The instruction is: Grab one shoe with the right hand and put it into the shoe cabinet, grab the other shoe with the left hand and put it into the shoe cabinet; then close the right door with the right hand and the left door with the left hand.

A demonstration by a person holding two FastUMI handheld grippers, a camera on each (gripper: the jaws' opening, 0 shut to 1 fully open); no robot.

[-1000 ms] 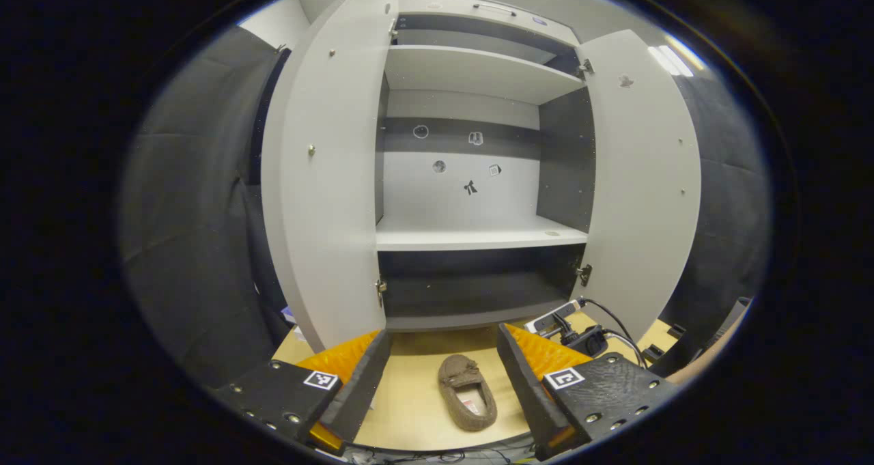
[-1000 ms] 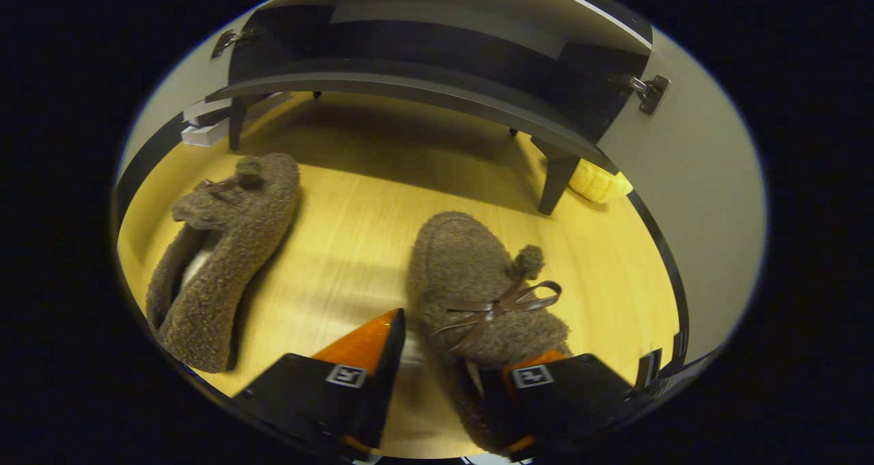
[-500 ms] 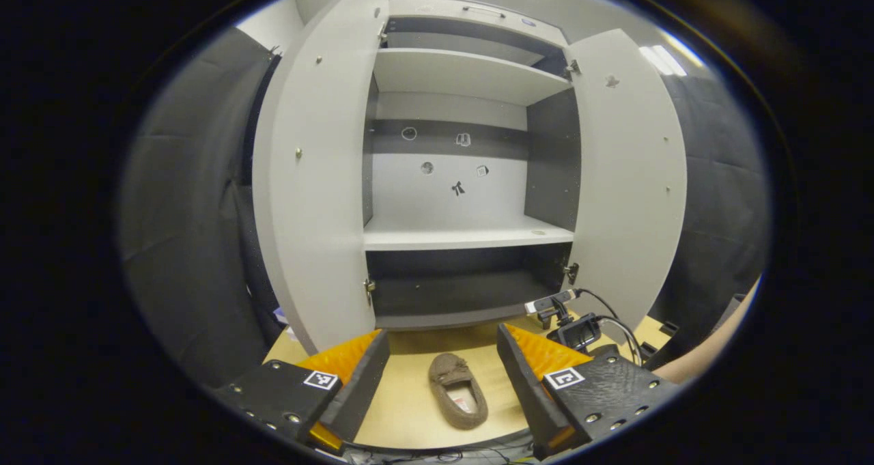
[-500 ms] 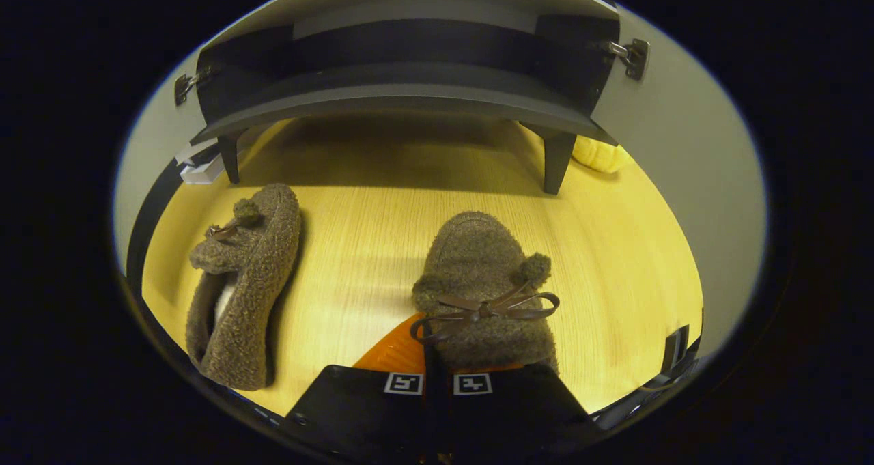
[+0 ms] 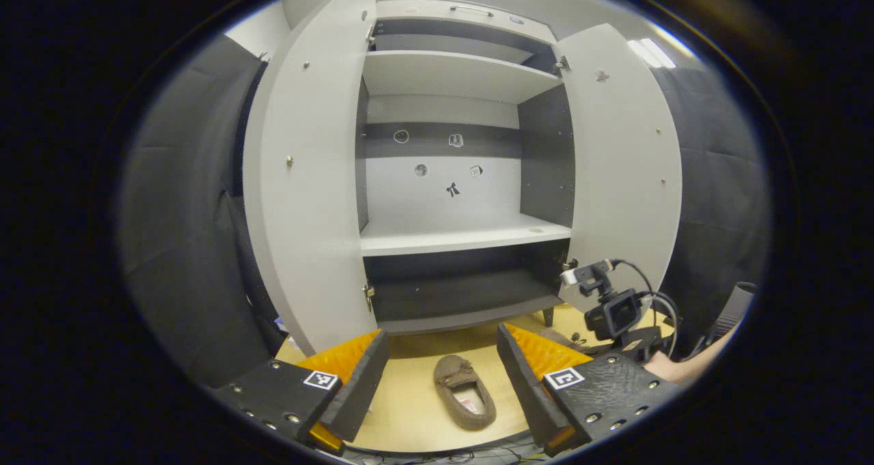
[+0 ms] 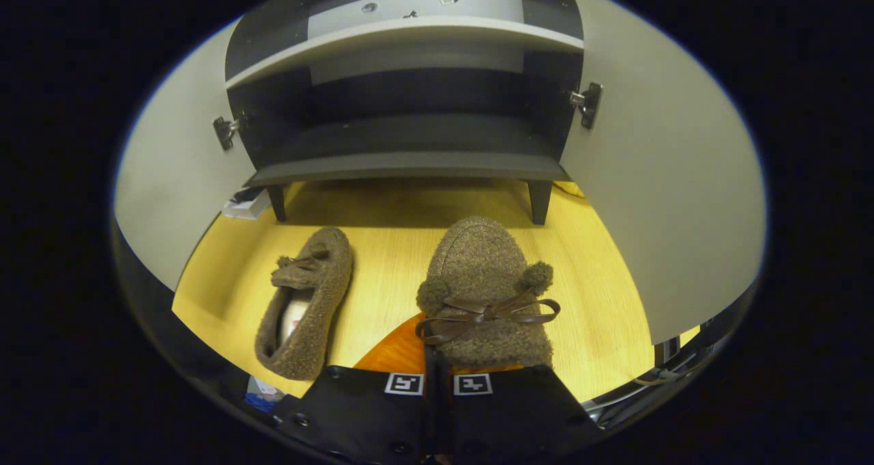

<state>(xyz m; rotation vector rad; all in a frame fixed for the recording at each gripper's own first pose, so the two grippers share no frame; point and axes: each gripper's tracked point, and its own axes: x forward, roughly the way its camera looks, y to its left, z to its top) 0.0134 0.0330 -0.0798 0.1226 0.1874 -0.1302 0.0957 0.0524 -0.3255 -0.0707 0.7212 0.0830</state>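
Left gripper view faces the open cabinet (image 5: 450,178) from farther back; right gripper view looks low, nearer.

We see two shoes of rough, fuzzy brown fleece; the one in the right claw (image 6: 437,376) wears a smooth, leather-like bow (image 6: 486,311). The floor (image 6: 601,301) looks like pale, faintly glossy wood laminate. The cabinet (image 5: 450,199) has matt grey panels, and its hinges (image 6: 586,100) are shiny metal.

Left gripper (image 5: 437,373) hangs open over the wooden floor (image 5: 403,410). One brown shoe (image 5: 466,400) lies on the floor between its fingers, untouched. Shoe cabinet (image 5: 450,236) stands beyond, both doors open. Right gripper (image 5: 614,311) is near the right door (image 5: 625,171).
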